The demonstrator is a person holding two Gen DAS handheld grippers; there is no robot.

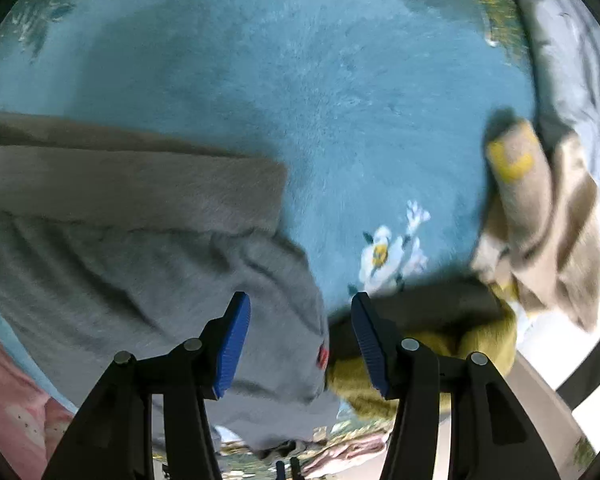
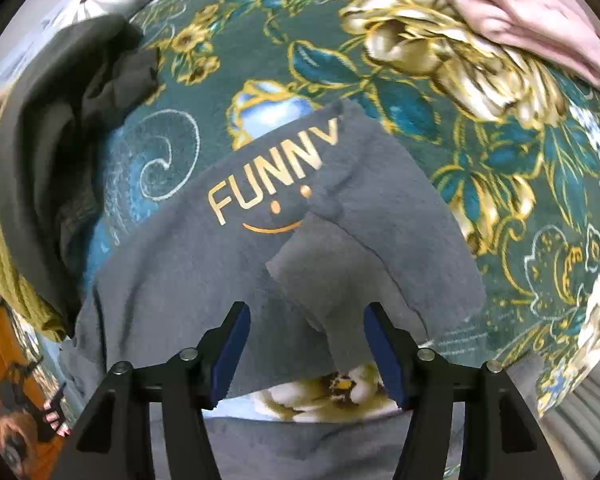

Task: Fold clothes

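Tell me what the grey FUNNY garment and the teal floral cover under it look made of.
The grey garment with gold FUNNY lettering looks like soft matte fleece or brushed jersey: fuzzy nap, limp folds, print slightly glossy. The teal floral bed cover looks like short-pile plush, probably synthetic fleece: its surface is velvety, with printed flowers.

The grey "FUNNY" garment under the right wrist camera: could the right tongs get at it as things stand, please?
Probably yes: the grey "FUNNY" garment lies spread on the floral blanket, right ahead of the open right tongs, with nothing covering it.

Matt grey fleece garment point(image 2: 204, 272), plush blanket point(image 1: 300, 100)
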